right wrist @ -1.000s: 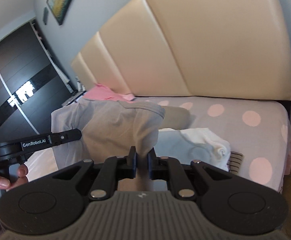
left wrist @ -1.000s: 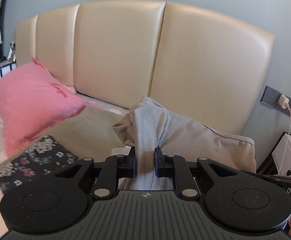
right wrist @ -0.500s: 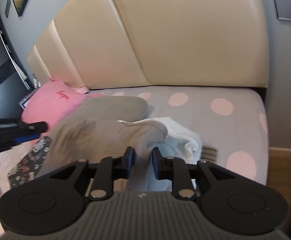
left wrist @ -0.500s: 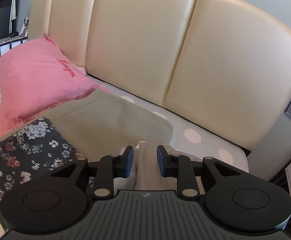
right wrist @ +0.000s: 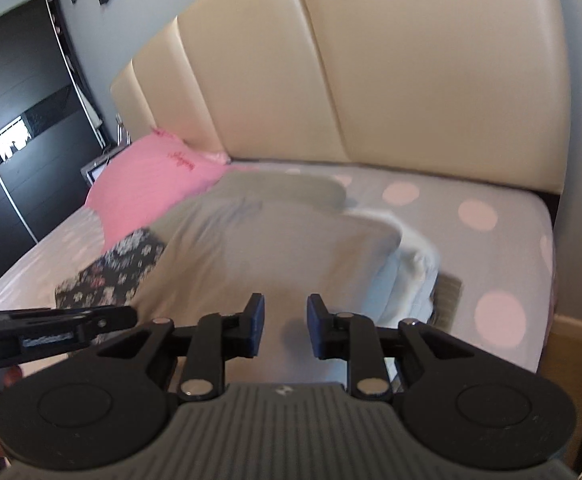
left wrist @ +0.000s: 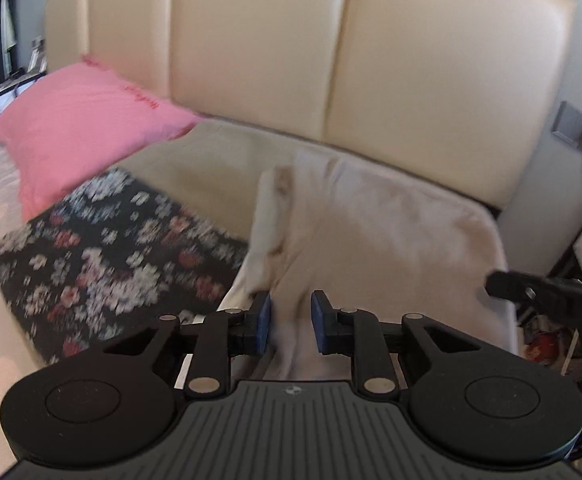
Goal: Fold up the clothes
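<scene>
A beige-grey garment (left wrist: 371, 232) lies spread on the bed, on top of a pile of white and light blue clothes (right wrist: 411, 268). My left gripper (left wrist: 290, 322) is open at the garment's near edge. A fold of the cloth runs loosely between its blue pads (left wrist: 264, 322). My right gripper (right wrist: 285, 330) is open too, just above the same garment (right wrist: 275, 248), with bare cloth below the gap. Each tool shows in the other's view: the right gripper (left wrist: 547, 300) at the far right, the left gripper (right wrist: 51, 328) at the left, held by a hand.
A dark floral garment (left wrist: 103, 256) lies left of the beige one. Behind are a pink pillow (left wrist: 87, 120), an olive pillow (left wrist: 203, 160) and the cream headboard (left wrist: 431, 80). The dotted sheet (right wrist: 491, 216) ends at the bed's right edge. A dark wardrobe (right wrist: 11, 140) stands left.
Both grippers held the garment up one second ago. They came down to the bed, opened and let it go. It now lies flat on the pile.
</scene>
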Demonstrator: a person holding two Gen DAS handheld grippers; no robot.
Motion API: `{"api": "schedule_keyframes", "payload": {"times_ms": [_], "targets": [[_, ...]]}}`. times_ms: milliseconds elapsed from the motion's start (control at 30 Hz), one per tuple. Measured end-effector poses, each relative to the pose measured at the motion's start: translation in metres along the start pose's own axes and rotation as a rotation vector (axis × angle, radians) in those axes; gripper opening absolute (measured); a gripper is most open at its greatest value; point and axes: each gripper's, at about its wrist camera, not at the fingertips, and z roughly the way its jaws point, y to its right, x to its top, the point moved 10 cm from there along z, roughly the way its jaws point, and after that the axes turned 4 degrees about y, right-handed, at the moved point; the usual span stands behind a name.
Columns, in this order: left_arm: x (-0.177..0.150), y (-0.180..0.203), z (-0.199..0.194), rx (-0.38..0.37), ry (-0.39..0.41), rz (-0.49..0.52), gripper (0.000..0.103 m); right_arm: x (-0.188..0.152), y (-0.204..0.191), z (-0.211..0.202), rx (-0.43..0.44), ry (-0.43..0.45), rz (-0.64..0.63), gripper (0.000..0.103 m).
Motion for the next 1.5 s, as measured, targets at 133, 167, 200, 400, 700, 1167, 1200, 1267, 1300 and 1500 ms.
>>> {"api": "schedule_keyframes", "payload": {"times_ms": [133,167,200,400,700,1167,1200,1267,1300,1500], "targets": [[-0.016,-0.010,0.012,0.039,-0.035,-0.057,0.020,-0.022,-0.011,0.008,-0.033,-0.059,-0.049,0.022],[-0.018,-0.012,0.013,0.040,-0.037,-0.067,0.021,-0.024,-0.011,0.010,-0.037,-0.068,-0.050,0.022],[-0.019,-0.013,0.014,0.040,-0.039,-0.077,0.022,-0.024,-0.010,0.013,-0.040,-0.074,-0.045,0.022],[-0.023,-0.019,0.000,0.077,-0.045,-0.109,0.026,-0.019,-0.003,0.006,-0.055,-0.081,-0.026,0.024],[-0.025,0.007,-0.080,0.186,0.061,-0.048,0.034,-0.005,-0.001,-0.034,-0.029,-0.011,-0.054,0.050],[-0.042,0.054,-0.200,0.309,0.259,0.037,0.068,-0.032,0.004,-0.142,0.048,0.079,-0.020,0.066],[-0.047,0.056,-0.203,0.320,0.257,0.038,0.068,-0.033,0.006,-0.148,0.039,0.090,-0.016,0.067],[-0.057,0.060,-0.207,0.334,0.245,0.034,0.068,-0.039,0.006,-0.157,0.025,0.099,-0.021,0.067],[-0.064,0.061,-0.207,0.335,0.233,0.029,0.069,-0.041,0.005,-0.161,0.018,0.102,-0.024,0.067],[-0.102,0.062,-0.205,0.375,0.155,-0.025,0.071,-0.071,0.002,-0.171,0.004,0.033,-0.068,0.067]]}}
